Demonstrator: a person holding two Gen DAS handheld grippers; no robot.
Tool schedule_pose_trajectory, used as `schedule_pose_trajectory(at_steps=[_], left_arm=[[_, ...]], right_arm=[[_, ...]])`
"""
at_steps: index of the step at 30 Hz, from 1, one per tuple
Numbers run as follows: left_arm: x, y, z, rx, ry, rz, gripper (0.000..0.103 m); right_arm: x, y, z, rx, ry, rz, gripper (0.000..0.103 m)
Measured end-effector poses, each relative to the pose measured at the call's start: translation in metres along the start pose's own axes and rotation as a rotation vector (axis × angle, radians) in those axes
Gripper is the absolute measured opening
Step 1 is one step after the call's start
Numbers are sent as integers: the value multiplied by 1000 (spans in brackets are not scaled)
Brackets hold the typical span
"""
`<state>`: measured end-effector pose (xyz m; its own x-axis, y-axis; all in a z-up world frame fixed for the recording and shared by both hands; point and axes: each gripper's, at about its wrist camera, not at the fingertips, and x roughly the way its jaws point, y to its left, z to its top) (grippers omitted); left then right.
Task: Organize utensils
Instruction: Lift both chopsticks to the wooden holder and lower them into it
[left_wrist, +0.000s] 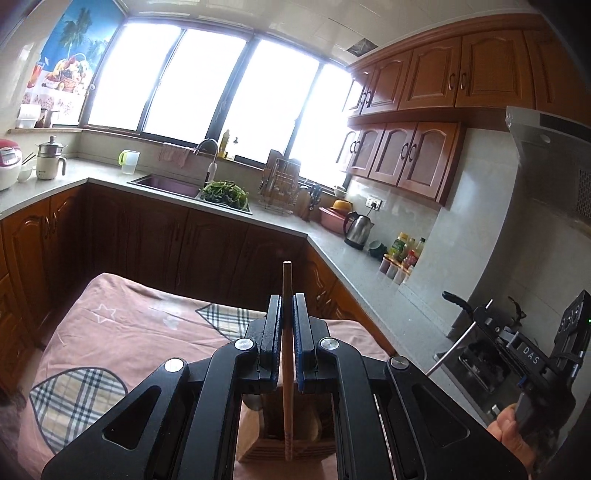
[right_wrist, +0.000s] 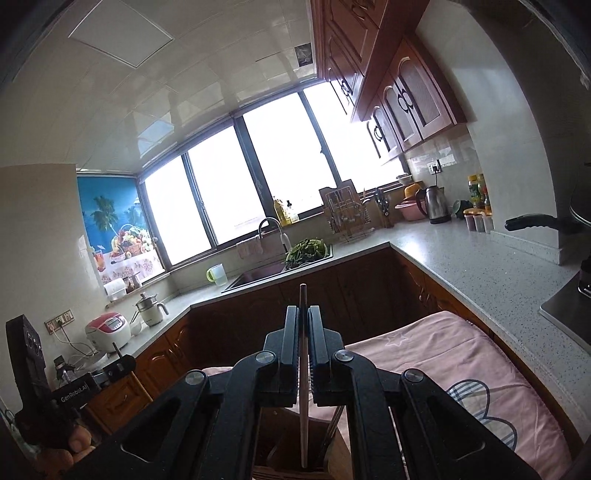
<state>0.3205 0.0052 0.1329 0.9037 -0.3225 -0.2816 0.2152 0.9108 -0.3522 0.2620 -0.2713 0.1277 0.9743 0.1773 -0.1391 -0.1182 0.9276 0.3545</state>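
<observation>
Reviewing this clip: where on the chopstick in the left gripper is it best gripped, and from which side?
Mid-shaft, as the left gripper does now: pads flat on either side of the upright chopstick, coming in level. The thin straight shaft suits a side pinch, leaving its lower end free over the wooden holder.

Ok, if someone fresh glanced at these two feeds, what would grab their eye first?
Probably the chopsticks: the left tongs are shut on an upright light wooden chopstick, the right tongs on a darker chopstick, each hanging over a wooden utensil holder on the pink cloth. Behind, the glaring windows wash out the view above the sink.
</observation>
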Motion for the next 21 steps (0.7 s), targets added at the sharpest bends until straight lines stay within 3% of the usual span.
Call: schedule_pose_trajectory(at_steps=[5, 11, 21], left_arm=[[20, 8, -1, -54, -24, 13, 5], [44, 13, -21, -47, -43, 67, 5], [69, 12, -66, -10, 48, 79, 5]], right_arm=[[17, -8, -7, 0, 19, -11, 4], [34, -19, -24, 15, 42, -30, 4], [57, -29, -68, 57, 128, -36, 4]])
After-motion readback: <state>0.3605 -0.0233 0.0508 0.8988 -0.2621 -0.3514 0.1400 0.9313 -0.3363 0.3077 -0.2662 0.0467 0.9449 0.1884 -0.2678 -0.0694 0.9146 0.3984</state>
